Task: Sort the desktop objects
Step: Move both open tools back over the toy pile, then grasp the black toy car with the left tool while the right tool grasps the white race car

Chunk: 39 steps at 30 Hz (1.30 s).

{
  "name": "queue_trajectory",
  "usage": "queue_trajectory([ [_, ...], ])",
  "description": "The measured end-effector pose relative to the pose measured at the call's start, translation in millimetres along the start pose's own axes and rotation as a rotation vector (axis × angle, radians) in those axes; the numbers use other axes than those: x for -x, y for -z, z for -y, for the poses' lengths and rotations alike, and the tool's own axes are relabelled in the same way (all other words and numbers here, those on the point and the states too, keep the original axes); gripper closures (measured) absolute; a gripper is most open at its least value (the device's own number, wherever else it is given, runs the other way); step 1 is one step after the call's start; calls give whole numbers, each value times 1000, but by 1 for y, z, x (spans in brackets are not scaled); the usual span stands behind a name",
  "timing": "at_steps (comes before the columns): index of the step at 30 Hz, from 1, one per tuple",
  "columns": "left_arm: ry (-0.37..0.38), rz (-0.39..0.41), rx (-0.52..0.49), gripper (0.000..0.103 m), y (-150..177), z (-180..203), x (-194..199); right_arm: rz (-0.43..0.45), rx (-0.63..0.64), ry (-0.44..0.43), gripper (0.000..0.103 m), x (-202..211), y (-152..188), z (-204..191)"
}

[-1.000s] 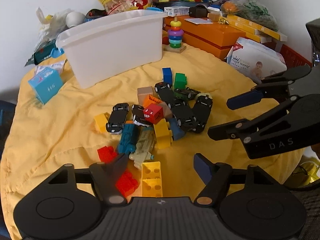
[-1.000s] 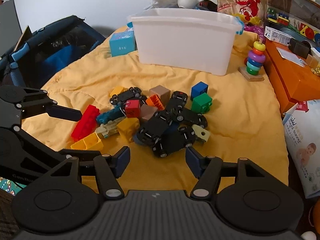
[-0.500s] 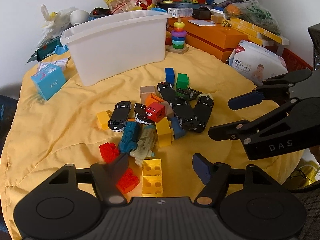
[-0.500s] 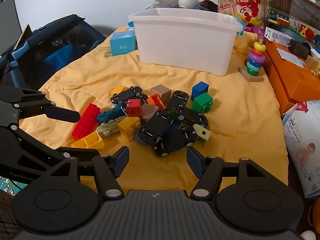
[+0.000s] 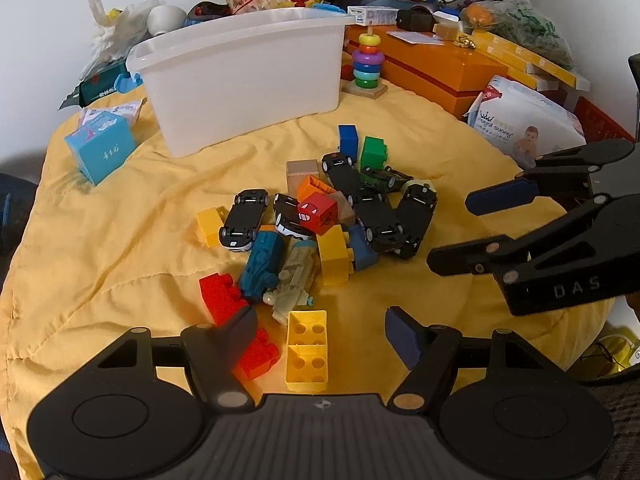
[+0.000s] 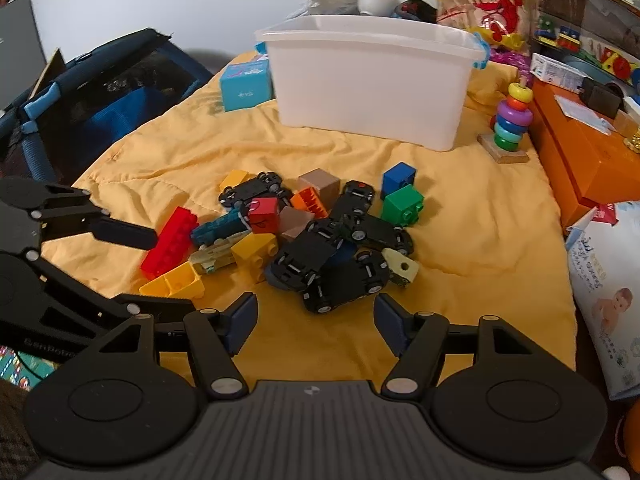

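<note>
The left gripper [image 5: 320,330] and the right gripper [image 6: 316,318] are hovering spread wide, gripping nothing, above a toy pile [image 6: 316,236] lying on the yellow cloth [image 6: 480,240]. From the left, it is showing two red blocks, three yellow blocks and roughly five dark cars. Behind it, the single white bin [image 6: 372,80] is standing upright; its contents cannot be determined.

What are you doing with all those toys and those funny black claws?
A person is holding two black grippers over a yellow blanket to sort a pile of toys. The left gripper and the right gripper are both open and hold nothing. The black toy cars, the long red building brick and the hollow yellow brick all lie loose on the blanket. The big white plastic bin waits behind the pile; its inside cannot be seen.
</note>
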<state>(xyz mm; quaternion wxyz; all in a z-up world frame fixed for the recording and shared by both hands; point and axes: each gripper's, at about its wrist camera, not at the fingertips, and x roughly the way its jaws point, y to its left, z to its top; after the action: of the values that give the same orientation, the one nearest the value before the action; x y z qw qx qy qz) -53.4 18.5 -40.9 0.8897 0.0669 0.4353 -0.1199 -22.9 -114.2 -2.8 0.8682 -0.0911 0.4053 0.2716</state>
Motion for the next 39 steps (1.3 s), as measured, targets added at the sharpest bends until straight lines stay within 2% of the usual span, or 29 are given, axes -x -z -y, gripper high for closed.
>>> queue_trajectory([
  [2,-1,-1,-2,28,0,0,-1,-15,22,-2,42,-3,0,-2],
  [5,-2,-8,-11,34,0,1,-3,-37,72,7,50,-8,2,-8],
  [8,-17,-22,-22,37,2,1,-5,-52,103,4,50,-11,3,-12],
  [10,-30,-36,-36,47,4,0,-6,-52,109,-1,57,-11,2,-13],
  [11,-25,-47,-41,49,6,-1,-8,-42,117,-2,59,-11,2,-14],
  [14,3,-51,-62,59,10,0,-10,3,180,9,59,-10,-2,-20],
  [19,1,-22,-124,59,7,12,-6,34,346,64,59,-31,-8,-39],
  [22,-6,-24,-132,59,7,14,-7,-9,402,108,64,-51,-10,-44],
  [23,-6,-22,-130,59,6,13,-7,-2,399,104,76,-53,-9,-42],
  [26,8,-8,-119,59,1,13,-5,6,357,88,86,-46,-7,-35],
  [31,56,27,-127,59,-16,24,-8,25,276,74,86,-13,-1,-19],
  [37,134,36,-226,59,-39,57,-30,-68,-26,-71,86,11,19,32],
  [39,162,37,-258,58,-44,69,-40,-87,-100,-72,86,10,28,46],
])
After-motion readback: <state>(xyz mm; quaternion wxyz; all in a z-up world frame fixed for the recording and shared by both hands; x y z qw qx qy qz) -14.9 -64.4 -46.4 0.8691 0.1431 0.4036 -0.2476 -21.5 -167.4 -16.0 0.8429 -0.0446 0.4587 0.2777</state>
